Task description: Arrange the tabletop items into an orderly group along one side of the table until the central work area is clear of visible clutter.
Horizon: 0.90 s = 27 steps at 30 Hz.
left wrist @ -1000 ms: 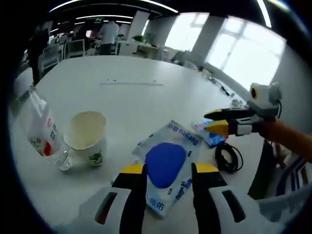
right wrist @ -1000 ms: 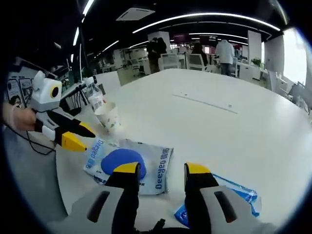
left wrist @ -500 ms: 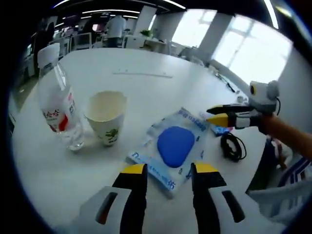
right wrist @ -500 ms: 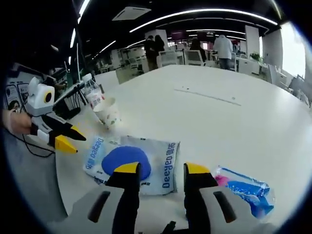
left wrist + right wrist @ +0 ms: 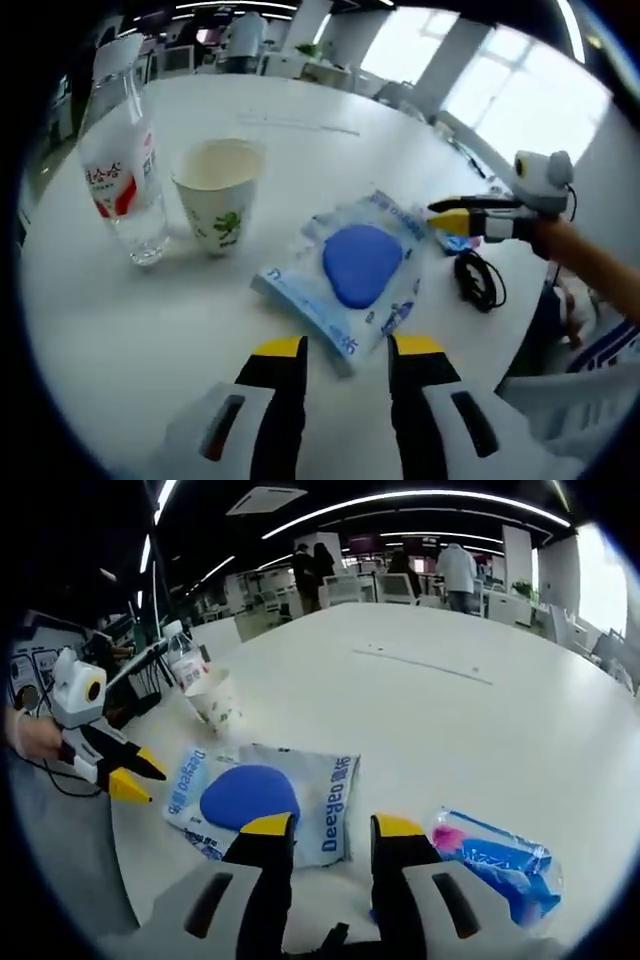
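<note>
Big open-plan office, strip lights overhead, bright windows on one side, and a broad white table [image 5: 300, 150] carrying everything. In the left gripper view, far left near the table's edge, a clear water bottle [image 5: 122, 160] stands upright with a red-and-white label. Just beside it to the right, a white paper cup [image 5: 217, 195] with a green leaf print, upright and apart from the bottle. Next along, a white-and-blue packet [image 5: 352, 275] lies flat, a large blue oval on its face, close to the near edge. The left gripper [image 5: 343, 358] hovers just short of that packet, jaws parted with a gap between the yellow tips, holding nothing. Further right, a coiled black cable [image 5: 478, 282] lies near the table's right edge, and above it the other gripper comes in, a person's arm behind it; whether those tips are closed I cannot tell from here.

Over to the right gripper view: the right gripper [image 5: 322, 832] has its jaws apart and empty, tips just at the packet's near edge. To its right, a small blue-and-pink wrapped pack [image 5: 495, 858] lies flat near the table's edge.
</note>
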Tool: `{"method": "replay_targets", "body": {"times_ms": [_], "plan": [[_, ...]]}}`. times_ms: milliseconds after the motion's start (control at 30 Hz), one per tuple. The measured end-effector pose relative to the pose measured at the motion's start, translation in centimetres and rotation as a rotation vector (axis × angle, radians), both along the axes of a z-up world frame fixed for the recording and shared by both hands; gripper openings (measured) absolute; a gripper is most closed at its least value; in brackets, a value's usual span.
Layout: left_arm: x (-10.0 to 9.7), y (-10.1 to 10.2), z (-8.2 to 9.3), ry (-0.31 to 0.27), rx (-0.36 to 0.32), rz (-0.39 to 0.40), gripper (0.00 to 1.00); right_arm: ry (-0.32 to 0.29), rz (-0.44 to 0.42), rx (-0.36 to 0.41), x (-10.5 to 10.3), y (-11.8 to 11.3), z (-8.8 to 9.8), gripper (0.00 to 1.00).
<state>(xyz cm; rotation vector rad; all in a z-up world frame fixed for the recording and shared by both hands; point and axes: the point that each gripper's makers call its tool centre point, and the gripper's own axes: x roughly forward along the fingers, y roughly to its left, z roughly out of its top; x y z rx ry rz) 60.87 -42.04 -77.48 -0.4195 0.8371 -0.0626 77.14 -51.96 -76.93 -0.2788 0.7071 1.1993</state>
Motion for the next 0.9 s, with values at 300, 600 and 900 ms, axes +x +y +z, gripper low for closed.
{"method": "replay_targets", "body": {"times_ms": [300,600,900], "plan": [[-0.3,0.0,-0.8,0.014,-0.025,0.032,0.25,0.012,-0.01,-0.003,0.0,-0.2,-0.5,0.25],[-0.1,0.0,-1.7,0.033,-0.035,0.036,0.21,0.025,-0.024,-0.016,0.4,-0.3,-1.2,0.23],[0.5,-0.1,-2.2,0.04,-0.039,0.027,0.19,0.031,-0.026,-0.022,0.5,-0.3,-1.5,0.22]]}}
